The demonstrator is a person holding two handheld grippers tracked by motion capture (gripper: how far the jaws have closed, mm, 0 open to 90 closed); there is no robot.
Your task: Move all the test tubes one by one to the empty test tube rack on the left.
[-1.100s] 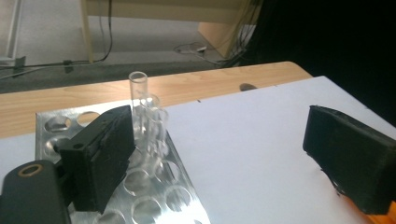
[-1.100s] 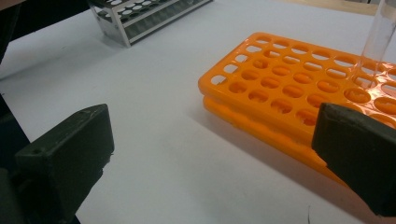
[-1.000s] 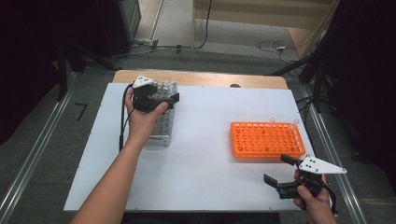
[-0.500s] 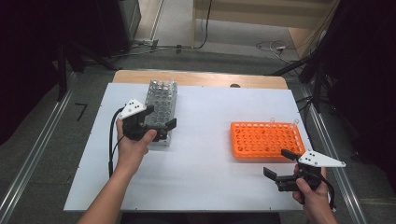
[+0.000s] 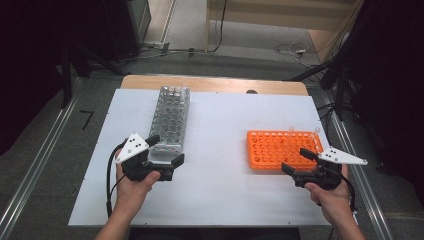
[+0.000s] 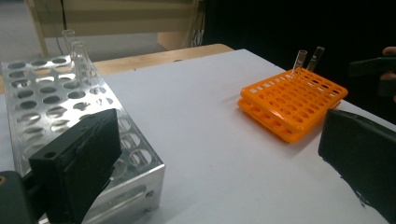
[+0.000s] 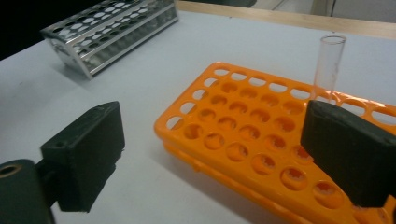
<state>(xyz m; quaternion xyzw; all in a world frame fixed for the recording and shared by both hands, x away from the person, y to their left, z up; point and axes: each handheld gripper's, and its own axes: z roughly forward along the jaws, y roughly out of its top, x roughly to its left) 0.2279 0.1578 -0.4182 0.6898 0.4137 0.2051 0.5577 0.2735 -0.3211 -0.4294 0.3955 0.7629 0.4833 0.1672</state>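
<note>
**Fig. 1.** The 2 racks and the 2 grippers, at the approach.

- **Metal rack** [image 5: 170, 117]: lies on the left half of the white table top [image 5: 225, 200], long axis running away from the person. 2 clear tubes [image 6: 74, 53] stand upright in holes at its far end.
- **Left gripper** [image 5: 166, 149]: at the rack's near end, jaws spread wide. In the left gripper view 1 jaw lies over the near holes and the other hangs over bare table well to the side. Nothing is clamped. Whether the first jaw touches the metal cannot be told.
- **Orange rack** [image 5: 280, 147]: lies flat on the right half, well apart from the metal one. 2 more tubes [image 5: 291, 131] stand at its far right corner.
- **Right gripper** [image 5: 294, 160]: at the near right corner of the orange rack. Its jaws have just been closing a little but stand wide apart. In the right gripper view, rack holes show in the gap between them, and the pads press on nothing.

Judged step: taking hold of the metal rack's near end.

To do it well:
1. Centre the end wall, or 1 long side, between the jaws before closing, since the gap now sits half off the rack.
2. Grip low on solid metal, not across the holes.
3. Move the rack level and slowly, as the 2 tall tubes could tip or rattle.
4. Keep the right gripper clear of the orange rack's tubes.
</note>
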